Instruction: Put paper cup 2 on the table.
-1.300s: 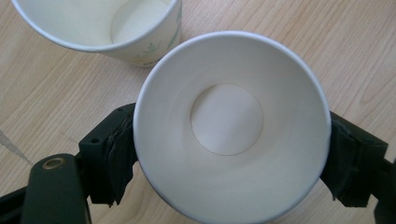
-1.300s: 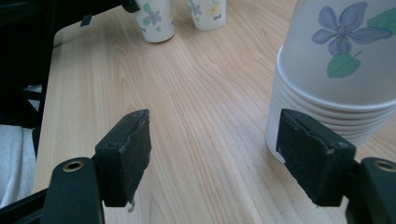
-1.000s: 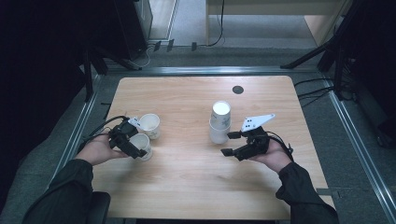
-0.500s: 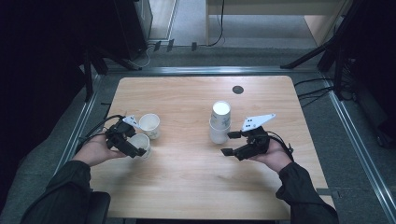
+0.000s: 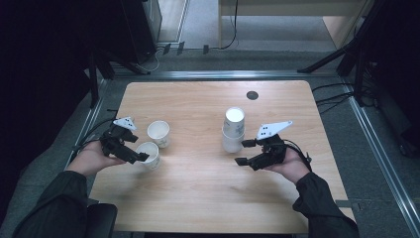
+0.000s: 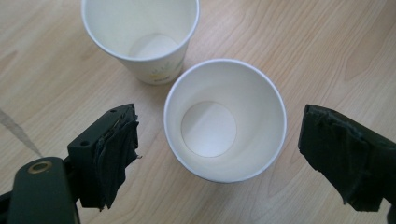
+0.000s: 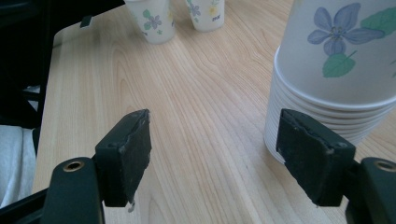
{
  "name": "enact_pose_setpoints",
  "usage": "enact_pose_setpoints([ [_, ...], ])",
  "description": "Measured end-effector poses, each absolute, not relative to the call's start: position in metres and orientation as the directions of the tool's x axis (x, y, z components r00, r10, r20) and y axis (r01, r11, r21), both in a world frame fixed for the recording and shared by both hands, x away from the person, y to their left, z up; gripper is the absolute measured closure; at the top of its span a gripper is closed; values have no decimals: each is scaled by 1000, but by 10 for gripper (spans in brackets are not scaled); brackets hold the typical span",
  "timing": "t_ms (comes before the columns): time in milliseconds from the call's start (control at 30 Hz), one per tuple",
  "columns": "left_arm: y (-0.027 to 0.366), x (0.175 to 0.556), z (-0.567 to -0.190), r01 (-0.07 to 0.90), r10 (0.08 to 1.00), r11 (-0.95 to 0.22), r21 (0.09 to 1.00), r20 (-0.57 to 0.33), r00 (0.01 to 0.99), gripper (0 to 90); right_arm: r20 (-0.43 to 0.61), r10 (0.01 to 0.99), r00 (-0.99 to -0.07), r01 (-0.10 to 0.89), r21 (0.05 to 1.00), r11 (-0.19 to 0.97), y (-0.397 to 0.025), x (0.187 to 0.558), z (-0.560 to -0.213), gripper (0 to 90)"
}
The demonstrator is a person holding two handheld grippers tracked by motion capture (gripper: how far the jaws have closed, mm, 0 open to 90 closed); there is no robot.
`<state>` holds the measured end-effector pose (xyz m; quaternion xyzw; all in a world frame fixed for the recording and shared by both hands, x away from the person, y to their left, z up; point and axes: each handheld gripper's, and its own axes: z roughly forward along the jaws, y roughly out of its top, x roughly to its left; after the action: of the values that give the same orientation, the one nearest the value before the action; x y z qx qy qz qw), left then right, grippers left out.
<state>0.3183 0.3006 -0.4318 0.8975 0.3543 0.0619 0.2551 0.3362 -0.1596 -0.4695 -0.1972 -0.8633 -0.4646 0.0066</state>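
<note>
Straddling the near paper cup [image 6: 225,120] on the table's left, the left gripper [image 6: 233,154] gapes; thin, light, crushable, it wants a gentle pinch across the rim, while the right gripper [image 7: 224,154] idles wide beside the stack [image 7: 336,79]

Between the left gripper's [image 6: 224,158] matt black fingers [image 6: 109,156], padded with frayed rough cloth, stands a smooth white paper cup [image 6: 225,119], while beside the right gripper's [image 7: 224,158] fingers a flower-printed paper cup stack [image 7: 336,74] rests on the pale, satin-grained wooden tabletop [image 7: 201,93].
</note>
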Motion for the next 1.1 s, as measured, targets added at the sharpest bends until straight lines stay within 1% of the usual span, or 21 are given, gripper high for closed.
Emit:
enact_pose_setpoints([
  [267,297,315,-412,576,662,-585,571,-74,746,125,195,334,-922,347,799,492,-160,336,-470,266],
  [467,282,315,-405,554,646,-563,613,-91,758,127,195,332,-923,344,804,485,-159,337,-469,266],
  [667,264,314,-405,527,625,-570,630,-85,776,127,190,329,-925,337,810,480,-159,337,-467,266],
  [1033,236,316,-404,513,619,-546,663,-94,780,127,190,328,-925,336,814,474,-160,336,-465,266],
  [1100,232,317,-404,518,616,-539,665,-109,780,128,190,329,-925,336,814,474,-160,336,-465,266],
])
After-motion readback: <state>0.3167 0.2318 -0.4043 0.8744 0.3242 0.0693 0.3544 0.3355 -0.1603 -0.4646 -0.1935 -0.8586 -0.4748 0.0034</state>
